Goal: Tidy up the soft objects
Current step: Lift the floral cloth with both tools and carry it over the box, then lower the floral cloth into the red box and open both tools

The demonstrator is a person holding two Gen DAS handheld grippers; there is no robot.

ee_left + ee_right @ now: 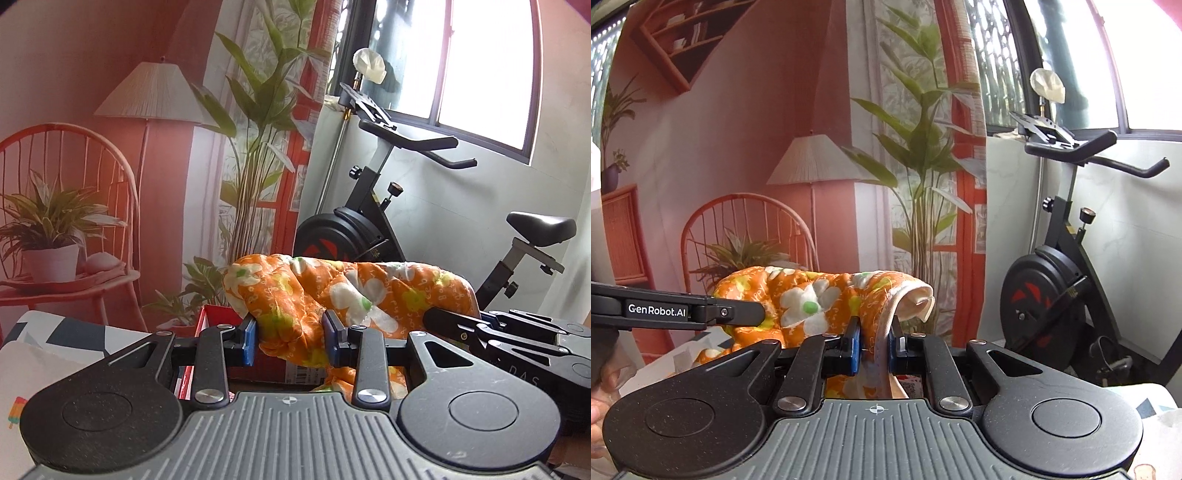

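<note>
Between the two claws, the orange flower-printed quilted cloth (343, 291) hung lifted, the left gripper (290, 341) clamping a thick bunch, the right gripper (874, 345) pinching its white-bound hem at 3 o'clock, so folding or setting it down probably came next.

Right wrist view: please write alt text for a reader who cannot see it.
The right gripper clamps the edge of an orange floral quilt, held up in the air. The left gripper reaches in from the left; an exercise bike stands behind.
</note>
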